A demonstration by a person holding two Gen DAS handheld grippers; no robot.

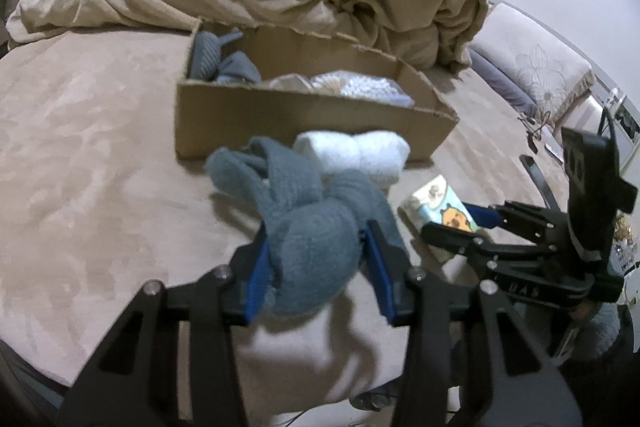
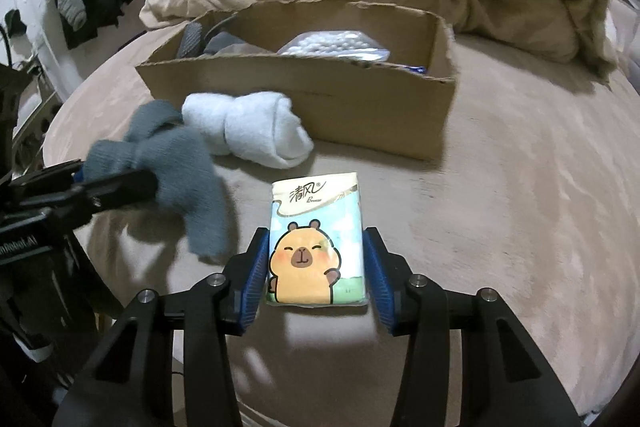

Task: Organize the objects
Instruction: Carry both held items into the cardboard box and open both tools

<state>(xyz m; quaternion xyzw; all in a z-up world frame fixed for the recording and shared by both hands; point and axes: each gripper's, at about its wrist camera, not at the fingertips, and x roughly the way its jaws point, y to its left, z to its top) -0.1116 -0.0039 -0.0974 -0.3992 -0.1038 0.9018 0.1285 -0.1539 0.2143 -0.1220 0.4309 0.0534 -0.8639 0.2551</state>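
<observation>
Tissue pack (image 2: 316, 243): "清风", small "Breeze" beneath. Left tongs (image 2: 116, 189) body: partial "nRobot.AI".

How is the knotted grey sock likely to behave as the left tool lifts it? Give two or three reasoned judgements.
The grey sock is probably floppy: in the right wrist view a loose end droops below the left tool. It looks light and compressible, since the knot bulges between the pads. Its knit surface should resist slipping, and it seems unlikely to break.
</observation>
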